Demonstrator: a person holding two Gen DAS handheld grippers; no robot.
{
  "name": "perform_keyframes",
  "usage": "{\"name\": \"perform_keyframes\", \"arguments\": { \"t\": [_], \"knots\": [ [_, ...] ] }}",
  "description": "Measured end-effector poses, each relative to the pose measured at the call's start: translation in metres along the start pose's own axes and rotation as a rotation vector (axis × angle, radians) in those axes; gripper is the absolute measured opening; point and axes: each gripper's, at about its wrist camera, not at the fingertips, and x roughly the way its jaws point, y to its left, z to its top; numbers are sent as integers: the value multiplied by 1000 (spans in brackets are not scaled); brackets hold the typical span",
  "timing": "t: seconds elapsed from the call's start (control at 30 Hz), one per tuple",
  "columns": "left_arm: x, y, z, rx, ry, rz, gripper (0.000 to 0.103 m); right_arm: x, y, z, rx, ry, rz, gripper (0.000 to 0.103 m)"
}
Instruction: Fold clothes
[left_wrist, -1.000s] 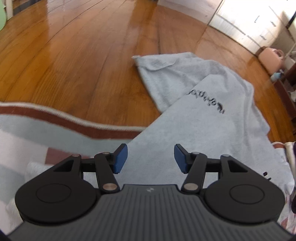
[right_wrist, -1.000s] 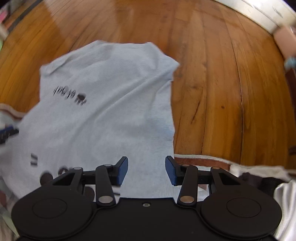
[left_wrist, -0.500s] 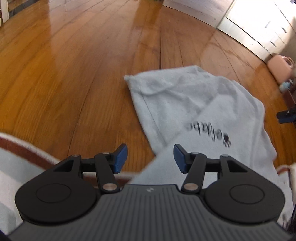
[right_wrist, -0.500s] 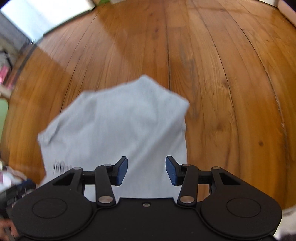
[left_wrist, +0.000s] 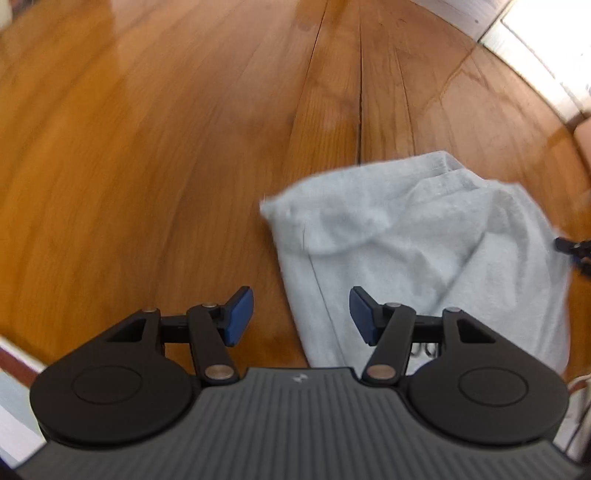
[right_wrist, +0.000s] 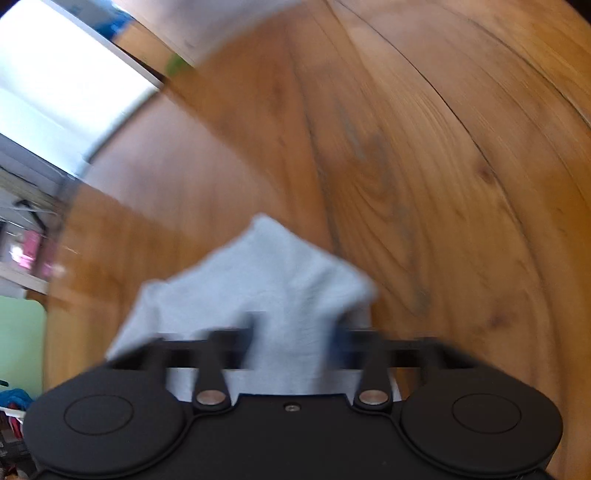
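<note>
The light grey garment (left_wrist: 424, 236) lies on the wooden floor (left_wrist: 147, 147), its upper part already doubled over, with a seam and a rounded fold showing near the far left corner. The left gripper (left_wrist: 301, 317) hovers with its blue pads (left_wrist: 240, 314) spread wide and nothing between them, right over the garment's left edge. The right gripper (right_wrist: 295, 339) is badly blurred; grey cloth (right_wrist: 258, 295) fills the space between its fingers, but whether it pinches that cloth or merely sits above it I cannot tell. The step in hand looks like taking both far corners for the next fold. To do it well, each gripper should come down on a corner, catch all the layers there rather than only the top one, and carry the cloth at matching height so the crease lands straight. Bare floor stretches far ahead and to the left, giving plenty of room to swing. On the right, the other gripper's dark tip (left_wrist: 572, 247) sits at the garment's edge, and a striped rug edge (left_wrist: 14, 358) lies close at lower left.
</note>
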Motion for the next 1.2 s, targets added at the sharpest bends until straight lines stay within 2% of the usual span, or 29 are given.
{"name": "perform_keyframes", "arguments": {
  "t": [0.1,0.17,0.2,0.27,0.3,0.33,0.4,0.43,0.47,0.5,0.57,0.67,0.73,0.8,0.87,0.9,0.93,0.97,1.07,1.13,1.2],
  "knots": [
    [-1,-6,4,47,5,45,57,-7,37,-17,-164,-23,85,8],
    [-4,-2,4,44,-6,55,57,-20,72,-43,-351,-2,139,8],
    [-7,2,3,36,-14,55,57,-27,88,-59,-453,33,173,8],
    [-11,11,3,5,-31,49,58,-35,115,-95,-644,157,249,8],
    [-13,16,3,-8,-37,46,59,-34,122,-112,-717,233,262,8],
    [-13,19,3,-15,-37,43,59,-31,126,-126,-774,299,240,9],
    [-11,21,3,-5,-41,46,59,-23,123,-141,-794,364,180,13],
    [-10,20,4,5,-44,50,59,-21,120,-142,-767,381,170,14],
    [-8,20,4,9,-47,50,59,-20,115,-139,-716,389,178,20],
    [-6,19,5,13,-50,51,59,-21,111,-136,-659,385,191,31],
    [-3,17,6,18,-57,49,59,-29,107,-128,-545,351,228,34],
    [0,17,9,-15,-70,19,60,-41,118,-118,-458,287,267,39],
    [5,12,11,-9,-81,20,60,-40,134,-112,-442,247,246,48],
    [10,6,12,5,-86,43,60,-30,152,-112,-493,245,188,64],
    [14,0,13,17,-90,73,63,-18,169,-117,-595,261,108,68],
    [15,-3,12,22,-93,90,63,-13,174,-126,-695,262,51,64],
    [16,-6,12,28,-96,104,63,-9,178,-138,-798,250,-7,52],
    [14,-7,11,35,-102,107,63,-10,177,-145,-867,235,-44,2],
    [11,-6,7,55,-120,113,63,-28,161,-148,-950,158,-73,4],
    [10,-3,5,62,-126,117,63,-55,148,-133,-927,16,-116,4],
    [10,0,5,48,-132,110,63,-77,136,-117,-907,-146,-239,3]
  ]
}}
